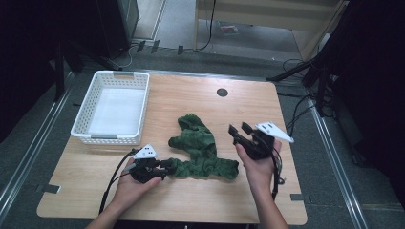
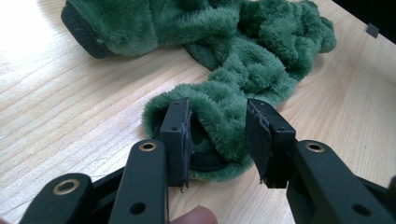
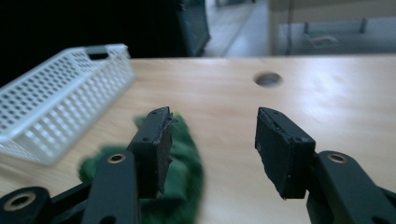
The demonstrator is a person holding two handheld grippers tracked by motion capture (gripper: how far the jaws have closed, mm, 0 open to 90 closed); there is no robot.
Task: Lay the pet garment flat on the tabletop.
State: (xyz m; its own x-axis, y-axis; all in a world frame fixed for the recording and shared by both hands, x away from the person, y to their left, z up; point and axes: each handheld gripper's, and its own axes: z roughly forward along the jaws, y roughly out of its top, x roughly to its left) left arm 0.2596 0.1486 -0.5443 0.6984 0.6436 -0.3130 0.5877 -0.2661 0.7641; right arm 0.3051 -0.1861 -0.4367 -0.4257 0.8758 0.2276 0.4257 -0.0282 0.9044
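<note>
A: While the green fleece garment (image 1: 203,150) lies mid-worktop (image 1: 239,205), where's the left tool (image 2: 218,140)?
B: At its near end, jaws apart w/ fleece betw. them, not pinched. Right tool (image 3: 211,149) open, empty, raised. White basket (image 1: 112,106) empty, far left.

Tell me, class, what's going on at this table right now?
A person holds a gripper in each hand over a wooden table. The left gripper sits low at one end of a fuzzy green garment, jaws parted around the fabric without pinching it. The right gripper is raised past the garment's other end, open and empty. A white basket stands empty at the table's far left.
</note>
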